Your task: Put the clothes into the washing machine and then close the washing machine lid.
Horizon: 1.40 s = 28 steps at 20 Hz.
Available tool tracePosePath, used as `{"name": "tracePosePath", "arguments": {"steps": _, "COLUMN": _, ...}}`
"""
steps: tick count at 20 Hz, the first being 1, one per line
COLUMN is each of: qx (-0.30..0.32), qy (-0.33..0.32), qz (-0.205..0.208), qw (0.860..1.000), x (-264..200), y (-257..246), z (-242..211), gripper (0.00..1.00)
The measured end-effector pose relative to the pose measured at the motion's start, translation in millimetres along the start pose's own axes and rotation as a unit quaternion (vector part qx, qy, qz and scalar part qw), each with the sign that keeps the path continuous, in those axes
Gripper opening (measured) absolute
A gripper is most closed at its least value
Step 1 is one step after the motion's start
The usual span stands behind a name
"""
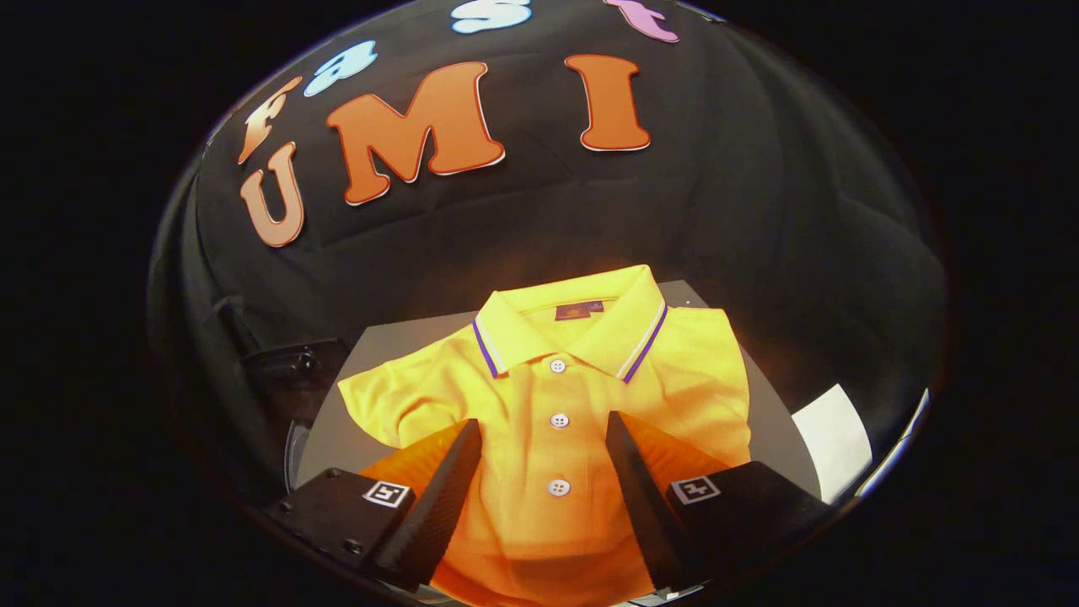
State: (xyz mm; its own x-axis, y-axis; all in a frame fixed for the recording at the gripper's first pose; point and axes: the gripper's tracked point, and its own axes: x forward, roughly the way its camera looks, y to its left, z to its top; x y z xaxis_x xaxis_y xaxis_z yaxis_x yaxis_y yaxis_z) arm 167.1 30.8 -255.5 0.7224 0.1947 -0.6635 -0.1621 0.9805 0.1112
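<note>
A yellow polo shirt (548, 396) lies folded flat on a grey surface (396, 337), collar pointing away from me, with white buttons down its placket and purple-and-white trim on the collar. My gripper (544, 426) hovers over the shirt's lower front and is open. The two fingers stand apart on either side of the button placket, and nothing is pinched between them. To the left of the grey surface, a dark rounded machine part (295, 375) shows in shadow; I cannot make out a lid.
A white sheet-like panel (830, 438) lies beyond the right edge of the grey surface. The booth's black cloth wall (759, 211) rises close behind the shirt.
</note>
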Motion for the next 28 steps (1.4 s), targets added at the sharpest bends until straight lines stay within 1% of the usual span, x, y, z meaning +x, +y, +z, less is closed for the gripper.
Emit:
{"name": "tracePosePath", "arguments": {"steps": 2, "qx": -0.018, "qy": 0.021, "qz": 0.006, "qw": 1.000, "x": 1.6, "y": -1.5, "z": -0.3, "gripper": 0.91}}
{"name": "tracePosePath", "arguments": {"steps": 4, "qx": -0.031, "qy": 0.044, "qz": 0.000, "qw": 0.999, "x": -2.0, "y": -3.3, "z": -2.3, "gripper": 0.85}}
{"name": "tracePosePath", "arguments": {"steps": 8, "qx": -0.015, "qy": 0.065, "qz": -0.003, "qw": 0.998, "x": -2.0, "y": 0.6, "z": -2.1, "gripper": 0.53}}
{"name": "tracePosePath", "arguments": {"steps": 9, "qx": -0.012, "qy": 0.068, "qz": -0.001, "qw": 0.998, "x": -4.2, "y": 1.2, "z": -1.8, "gripper": 0.41}}
{"name": "tracePosePath", "arguments": {"steps": 10, "qx": -0.009, "qy": 0.069, "qz": 0.000, "qw": 0.998, "x": -4.0, "y": 1.5, "z": -2.9, "gripper": 0.35}}
{"name": "tracePosePath", "arguments": {"steps": 12, "qx": 0.001, "qy": 0.048, "qz": 0.001, "qw": 0.999, "x": -4.9, "y": 2.2, "z": 3.5, "gripper": 0.25}}
{"name": "tracePosePath", "arguments": {"steps": 13, "qx": -0.002, "qy": 0.034, "qz": 0.010, "qw": 0.999, "x": -5.4, "y": 0.9, "z": 2.7, "gripper": 0.24}}
{"name": "tracePosePath", "arguments": {"steps": 14, "qx": 0.010, "qy": 0.021, "qz": 0.011, "qw": 1.000, "x": -7.0, "y": 0.2, "z": 4.2, "gripper": 0.25}}
{"name": "tracePosePath", "arguments": {"steps": 15, "qx": 0.024, "qy": 0.000, "qz": 0.013, "qw": 1.000, "x": -4.8, "y": 3.3, "z": 4.7, "gripper": 0.15}}
{"name": "tracePosePath", "arguments": {"steps": 17, "qx": 0.021, "qy": -0.037, "qz": 0.013, "qw": 0.999, "x": -8.9, "y": 1.3, "z": 8.8, "gripper": 0.15}}
{"name": "tracePosePath", "arguments": {"steps": 18, "qx": 0.017, "qy": -0.061, "qz": 0.013, "qw": 0.998, "x": -12.6, "y": 3.3, "z": 10.1, "gripper": 0.10}}
{"name": "tracePosePath", "arguments": {"steps": 21, "qx": -0.005, "qy": -0.122, "qz": 0.012, "qw": 0.992, "x": -22.3, "y": 10.3, "z": 12.2, "gripper": 0.09}}
{"name": "tracePosePath", "arguments": {"steps": 25, "qx": 0.020, "qy": -0.171, "qz": 0.041, "qw": 0.984, "x": -45.3, "y": 30.4, "z": 16.1, "gripper": 0.09}}
{"name": "tracePosePath", "arguments": {"steps": 28, "qx": 0.045, "qy": -0.210, "qz": 0.075, "qw": 0.974, "x": -69.0, "y": 44.0, "z": 28.2, "gripper": 0.09}}
